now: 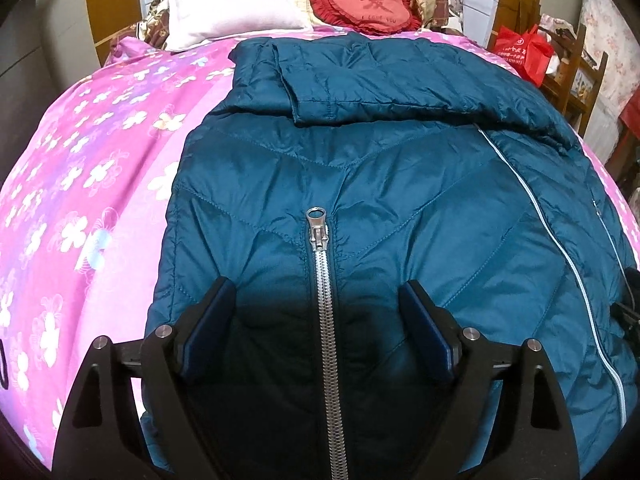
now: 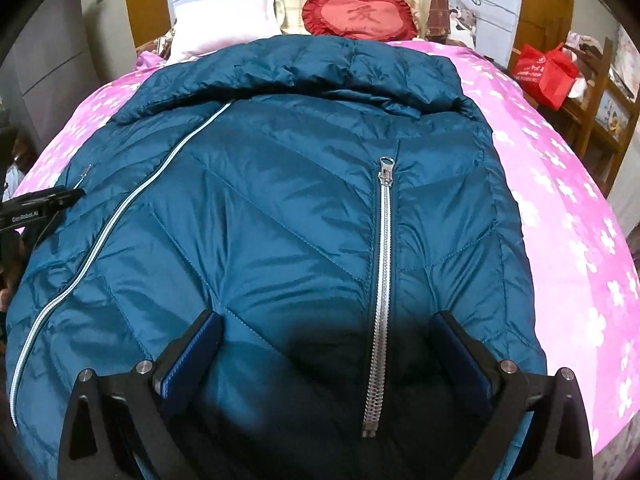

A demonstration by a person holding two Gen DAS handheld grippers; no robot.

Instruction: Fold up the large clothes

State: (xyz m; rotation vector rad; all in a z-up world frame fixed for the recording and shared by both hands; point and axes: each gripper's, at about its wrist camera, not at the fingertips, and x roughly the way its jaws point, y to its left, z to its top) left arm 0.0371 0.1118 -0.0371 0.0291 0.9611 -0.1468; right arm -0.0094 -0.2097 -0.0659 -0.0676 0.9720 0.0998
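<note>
A teal quilted jacket (image 1: 420, 200) lies flat on the pink flowered bedspread (image 1: 100, 160), with a sleeve (image 1: 380, 76) folded across its far end. My left gripper (image 1: 318, 286) hovers open over the near part of the jacket, and a silver pocket zipper (image 1: 320, 248) runs between its fingers. In the right wrist view the same jacket (image 2: 280, 200) fills the frame. My right gripper (image 2: 327, 316) is open above it beside another silver zipper (image 2: 384, 240). The pale main zipper (image 2: 120, 216) runs diagonally at the left. Neither gripper pinches any fabric.
A white pillow (image 1: 232, 4) and a red heart cushion (image 1: 368, 4) lie at the head of the bed. A red bag (image 1: 524, 50) sits on wooden furniture (image 1: 576, 76) to the right. Bare bedspread (image 2: 560, 220) flanks the jacket. The left gripper's body (image 2: 40, 204) shows at the left edge.
</note>
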